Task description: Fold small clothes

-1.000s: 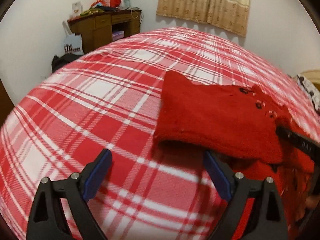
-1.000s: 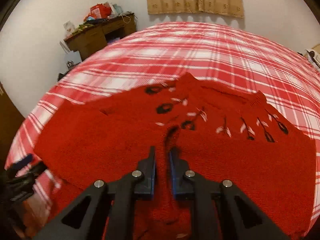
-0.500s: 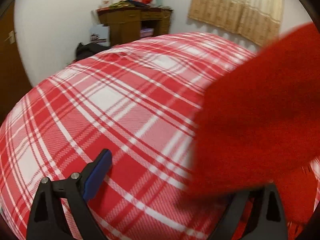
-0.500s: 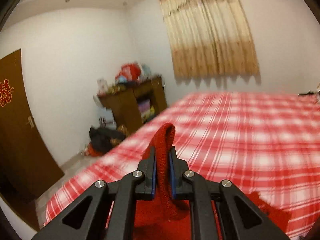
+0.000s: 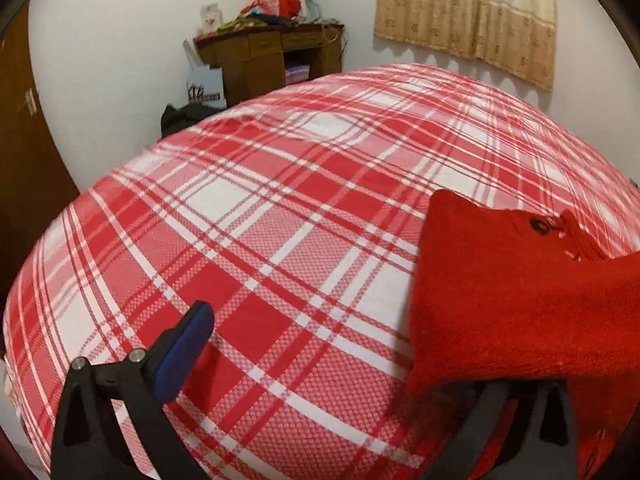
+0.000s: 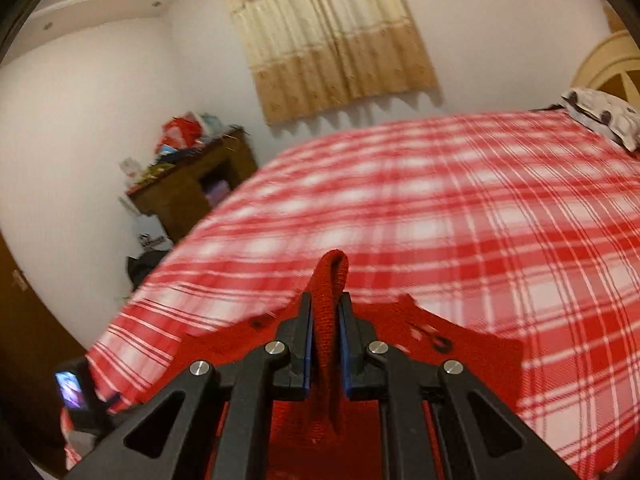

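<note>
A red knitted sweater [image 5: 520, 300] with dark button marks lies on the red and white plaid bedsheet [image 5: 280, 220]. Its near edge drapes over the right-hand finger of my left gripper [image 5: 316, 320] and hides it. The jaws of the left gripper are opening wide, the blue-padded left finger [image 5: 188, 340] is bare, and only bedsheet lies between them. My right gripper [image 6: 326, 312] is shut on a raised fold of the sweater [image 6: 330, 280]. That fold stands above the pads, and the rest of the sweater [image 6: 472, 344] hangs and spreads below.
A wooden desk [image 5: 276, 56] piled with clutter stands against the far wall, with a white bag [image 5: 206, 88] and a dark bag beside it. A beige curtain [image 5: 468, 12] hangs behind the bed. A patterned pillow [image 6: 600, 116] lies at the right, and a brown door [image 5: 24, 160] at the left.
My right gripper has risen from the flat sweater with a fold pinched in it. In the left wrist view the red cloth swept across and now covers the right finger.
</note>
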A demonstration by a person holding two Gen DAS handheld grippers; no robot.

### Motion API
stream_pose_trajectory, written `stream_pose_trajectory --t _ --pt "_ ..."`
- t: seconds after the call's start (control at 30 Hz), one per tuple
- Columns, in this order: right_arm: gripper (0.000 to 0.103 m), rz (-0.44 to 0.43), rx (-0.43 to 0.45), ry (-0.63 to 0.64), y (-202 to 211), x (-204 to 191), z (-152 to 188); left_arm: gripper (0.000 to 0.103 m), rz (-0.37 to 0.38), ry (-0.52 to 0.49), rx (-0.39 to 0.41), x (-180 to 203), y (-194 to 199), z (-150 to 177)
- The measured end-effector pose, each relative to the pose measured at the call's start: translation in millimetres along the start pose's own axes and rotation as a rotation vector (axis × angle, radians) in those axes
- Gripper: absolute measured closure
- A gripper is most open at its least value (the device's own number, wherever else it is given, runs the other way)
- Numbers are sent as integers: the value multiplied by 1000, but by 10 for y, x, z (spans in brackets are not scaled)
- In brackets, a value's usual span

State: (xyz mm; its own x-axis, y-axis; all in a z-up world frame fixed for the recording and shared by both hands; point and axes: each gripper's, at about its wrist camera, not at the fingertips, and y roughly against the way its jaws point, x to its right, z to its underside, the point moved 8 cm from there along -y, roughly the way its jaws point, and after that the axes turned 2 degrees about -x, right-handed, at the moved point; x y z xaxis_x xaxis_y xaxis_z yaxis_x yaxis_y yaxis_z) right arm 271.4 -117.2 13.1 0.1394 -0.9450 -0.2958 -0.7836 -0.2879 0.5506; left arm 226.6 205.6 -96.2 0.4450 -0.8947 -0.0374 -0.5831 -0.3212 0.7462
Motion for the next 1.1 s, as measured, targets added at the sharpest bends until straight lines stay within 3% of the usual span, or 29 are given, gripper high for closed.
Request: stream_pose_trajectory --t 0.3,0.5,0.63,0.73,0.83,0.9,1.0,1.1 --pt "93 196 -114 64 -217 557 647 0 -9 -125 19 112 86 115" --pt "92 208 -200 27 -320 744 1011 0 19 -224 39 162 240 229" --pt "80 197 -263 -27 -280 858 1235 0 56 -292 82 157 451 274" --pt "77 185 -224 -88 -64 978 1243 0 107 -308 117 145 617 231" --pt "75 267 -161 -129 208 1152 1153 0 171 -291 147 167 738 118" --pt "75 262 -128 -135 302 1149 1063 0 193 -281 163 236 763 34" --pt "75 223 -134 -67 224 927 955 0 183 -300 195 468 743 -103" --pt "71 253 -168 11 8 781 962 0 168 -298 190 638 655 -179"
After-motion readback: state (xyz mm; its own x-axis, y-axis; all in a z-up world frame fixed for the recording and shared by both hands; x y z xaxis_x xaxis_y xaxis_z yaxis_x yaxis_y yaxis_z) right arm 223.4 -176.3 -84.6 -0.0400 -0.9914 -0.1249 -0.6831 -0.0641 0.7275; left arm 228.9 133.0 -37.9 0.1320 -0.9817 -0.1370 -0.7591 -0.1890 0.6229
